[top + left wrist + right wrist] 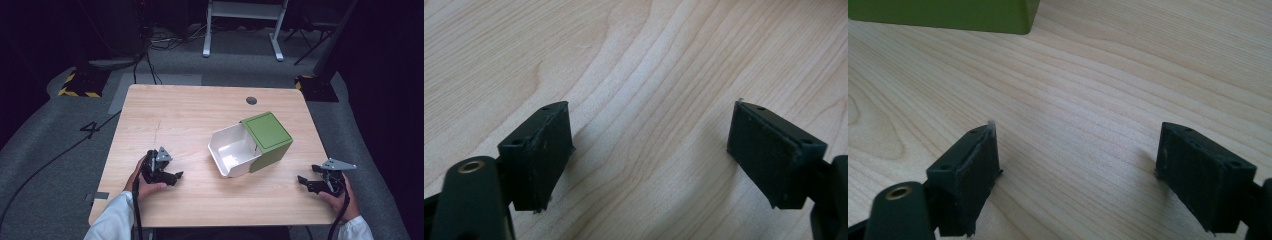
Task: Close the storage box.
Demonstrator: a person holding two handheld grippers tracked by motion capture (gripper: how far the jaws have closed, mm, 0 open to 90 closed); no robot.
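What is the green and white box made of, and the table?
The green sleeve looks like smooth matte plastic, with an even colour and rounded edges. The white drawer sliding out of it looks like glossy plastic, since light glints inside. The table shows wood grain, perhaps only a laminate.

high: overhead, far | gripper views: close, low, sharing table [200, 115], seemingly

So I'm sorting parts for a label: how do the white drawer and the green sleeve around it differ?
The white drawer is open on top and empty, glossy inside; the green sleeve is closed on top and matte. The drawer sticks out toward the left gripper, while the sleeve sits nearer the right gripper. Both are boxy and rest on the table.
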